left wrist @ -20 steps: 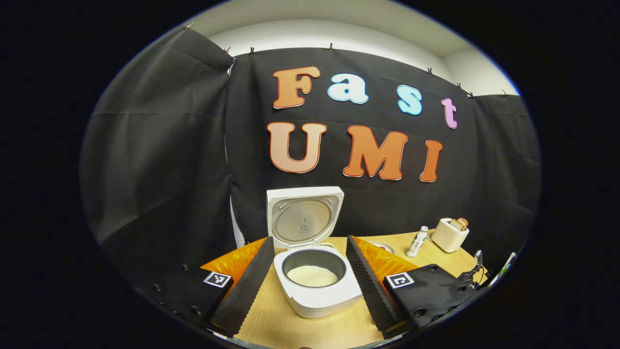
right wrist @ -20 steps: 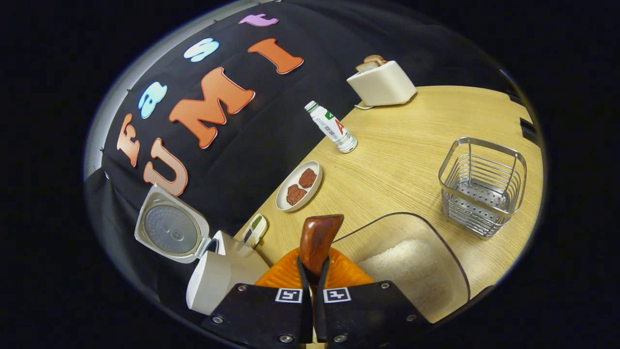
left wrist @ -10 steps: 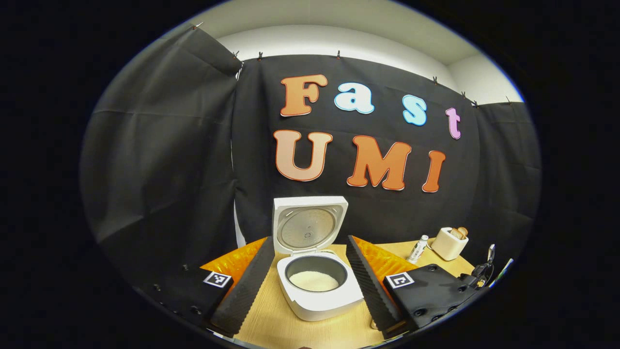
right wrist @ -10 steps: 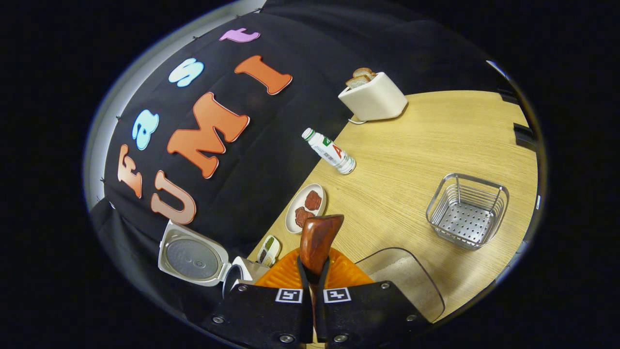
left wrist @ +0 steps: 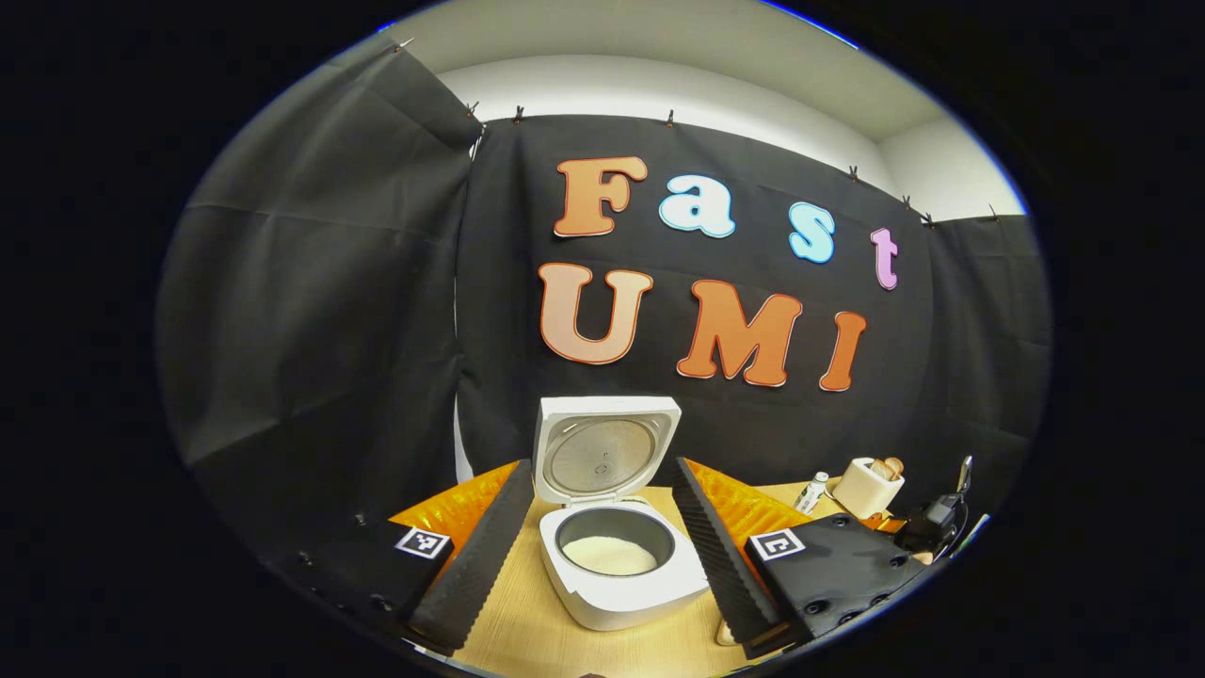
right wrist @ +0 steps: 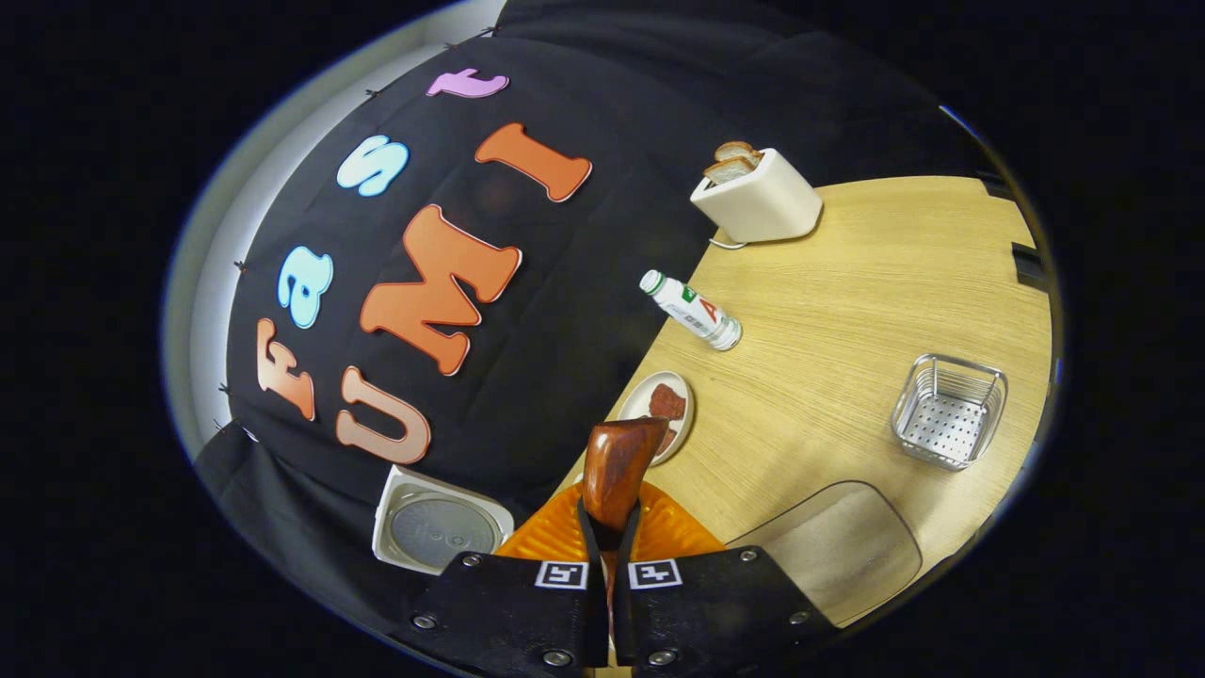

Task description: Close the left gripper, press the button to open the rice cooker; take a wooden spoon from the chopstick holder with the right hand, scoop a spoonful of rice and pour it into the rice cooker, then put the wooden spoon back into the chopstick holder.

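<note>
- Step in hand, as judged: return the wooden spoon [right wrist: 617, 471] to the chopstick holder [right wrist: 949, 411]. The rice cooker [left wrist: 617, 565] stands open with white rice in its dark inner pot, so the pour appears done.
- Right gripper [right wrist: 609, 551]: jaws clamped on the spoon's handle. The spoon's end projects forward between the fingers.
- Left gripper [left wrist: 602, 541]: jaws apart and empty, with the cooker framed between the two fingers on the table [left wrist: 527, 631].
- Holder location: in the right gripper view it stands on the table toward the right, well apart from the spoon, beyond the clear rice container [right wrist: 838, 551].
- Procedure: carry the spoon over the holder's open top, align it upright, and lower it inside the rim before parting the jaws. Releasing early risks the spoon striking the wire rim and tipping out.
- Materials: the spoon is glossy reddish-brown wood, rounded and smooth. The holder is a square metal wire basket with a perforated floor. The cooker is matte white plastic with rounded corners and a metal disc inside the raised lid. The left gripper's finger pads [left wrist: 475, 556] are black and ridged. The table is pale wood-grain.
</note>
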### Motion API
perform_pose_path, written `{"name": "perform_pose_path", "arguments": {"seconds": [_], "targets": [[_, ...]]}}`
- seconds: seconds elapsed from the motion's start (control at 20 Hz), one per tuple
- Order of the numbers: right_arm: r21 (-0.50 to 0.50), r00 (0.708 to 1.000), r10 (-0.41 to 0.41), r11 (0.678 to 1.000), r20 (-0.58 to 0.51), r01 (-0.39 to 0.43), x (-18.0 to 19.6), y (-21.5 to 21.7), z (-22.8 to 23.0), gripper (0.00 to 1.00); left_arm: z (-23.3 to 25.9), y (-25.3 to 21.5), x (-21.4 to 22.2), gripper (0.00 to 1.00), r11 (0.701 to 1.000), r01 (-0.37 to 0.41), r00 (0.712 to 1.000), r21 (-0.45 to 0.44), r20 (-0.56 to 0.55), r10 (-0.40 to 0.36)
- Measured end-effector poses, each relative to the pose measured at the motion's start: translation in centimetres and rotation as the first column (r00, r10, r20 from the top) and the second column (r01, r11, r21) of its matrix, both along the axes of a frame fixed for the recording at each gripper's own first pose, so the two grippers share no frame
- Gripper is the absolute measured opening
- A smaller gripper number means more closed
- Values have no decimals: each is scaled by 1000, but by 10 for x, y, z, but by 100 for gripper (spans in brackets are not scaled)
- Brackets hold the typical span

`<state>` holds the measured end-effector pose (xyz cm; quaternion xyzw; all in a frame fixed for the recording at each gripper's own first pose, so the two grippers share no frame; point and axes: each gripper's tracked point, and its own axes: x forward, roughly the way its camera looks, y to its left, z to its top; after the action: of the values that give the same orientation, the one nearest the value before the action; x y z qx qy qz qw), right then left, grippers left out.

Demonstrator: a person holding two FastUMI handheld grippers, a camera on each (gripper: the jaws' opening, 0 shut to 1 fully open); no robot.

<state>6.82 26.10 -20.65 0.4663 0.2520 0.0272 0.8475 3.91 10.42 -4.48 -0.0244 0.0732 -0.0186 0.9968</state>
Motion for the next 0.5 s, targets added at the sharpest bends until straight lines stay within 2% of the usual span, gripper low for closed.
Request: {"name": "perform_pose_path", "arguments": {"seconds": [0.5], "targets": [[57, 995, 68, 996, 70, -72, 41, 81, 65, 2, 1, 28, 13, 100, 1000, -25, 1000, -12, 11, 25]]}}
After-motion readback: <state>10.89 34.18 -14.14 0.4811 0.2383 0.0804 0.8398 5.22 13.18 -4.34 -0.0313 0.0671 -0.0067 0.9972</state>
